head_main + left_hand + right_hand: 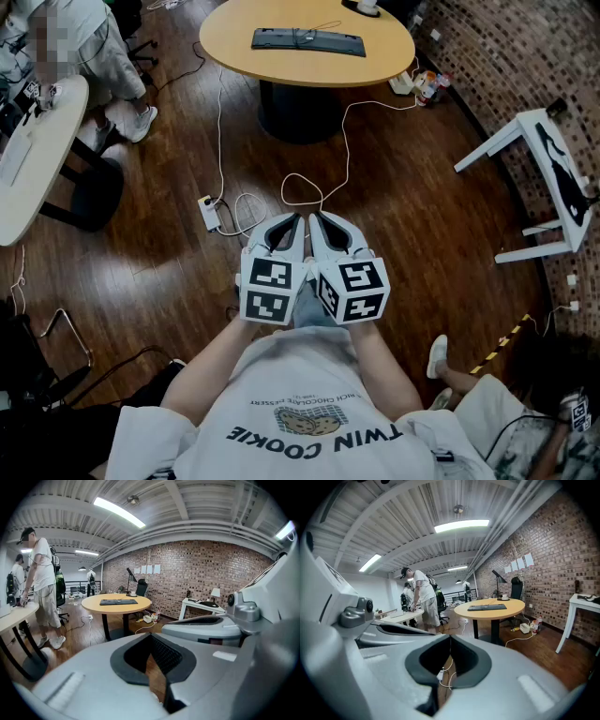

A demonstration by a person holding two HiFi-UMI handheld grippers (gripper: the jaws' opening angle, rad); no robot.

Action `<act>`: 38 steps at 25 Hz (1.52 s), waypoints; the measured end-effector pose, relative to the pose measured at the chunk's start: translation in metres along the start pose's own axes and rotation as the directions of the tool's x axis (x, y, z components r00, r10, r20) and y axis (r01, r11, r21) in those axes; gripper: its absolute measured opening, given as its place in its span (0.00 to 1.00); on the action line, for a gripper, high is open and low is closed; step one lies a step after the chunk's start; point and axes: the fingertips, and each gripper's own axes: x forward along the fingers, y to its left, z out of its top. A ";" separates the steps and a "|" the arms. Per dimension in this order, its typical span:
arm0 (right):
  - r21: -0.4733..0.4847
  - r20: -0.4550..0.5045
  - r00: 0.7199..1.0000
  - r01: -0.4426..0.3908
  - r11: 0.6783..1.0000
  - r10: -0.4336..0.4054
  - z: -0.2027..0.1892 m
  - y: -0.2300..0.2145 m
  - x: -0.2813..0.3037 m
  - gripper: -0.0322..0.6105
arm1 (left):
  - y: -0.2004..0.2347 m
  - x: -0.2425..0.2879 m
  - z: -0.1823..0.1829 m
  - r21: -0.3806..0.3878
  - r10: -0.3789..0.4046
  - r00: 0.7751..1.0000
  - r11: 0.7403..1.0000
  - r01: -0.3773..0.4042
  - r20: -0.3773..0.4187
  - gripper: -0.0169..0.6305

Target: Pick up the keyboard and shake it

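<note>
- Dark wooden floor (441,206) fills the middle of the head view, with white cables (221,131) trailing across it.
- Round tan table (234,47) at top centre.
- Brick wall (525,56) at upper right, with a white side table (536,127) beside it.
- White desk (37,159) at the left edge.
- Ribbed ceiling (197,508) carries lit strip lights (117,512).

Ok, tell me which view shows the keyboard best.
Head view: it looks down on the keyboard, showing its whole outline on the round table. Both gripper views show it as a small, distant, nearly edge-on dark strip.
</note>
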 end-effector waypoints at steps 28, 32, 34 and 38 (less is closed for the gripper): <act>0.018 0.005 0.999 -0.035 0.999 0.035 0.119 -0.217 0.198 0.05 | 0.071 0.273 0.150 0.057 0.046 0.998 0.997 -0.045 -0.030 0.04; 0.023 -0.003 1.000 -0.004 1.000 0.004 0.125 -0.240 0.225 0.05 | 0.083 0.307 0.159 0.053 0.016 0.999 0.998 -0.014 -0.034 0.04; 0.027 -0.009 1.000 0.012 1.000 -0.011 0.129 -0.250 0.241 0.05 | 0.092 0.325 0.164 0.046 0.000 0.999 0.999 0.002 -0.036 0.04; 0.029 -0.027 0.999 0.047 0.998 -0.046 0.140 -0.267 0.278 0.05 | 0.116 0.359 0.176 0.037 -0.038 0.998 0.999 0.039 -0.044 0.04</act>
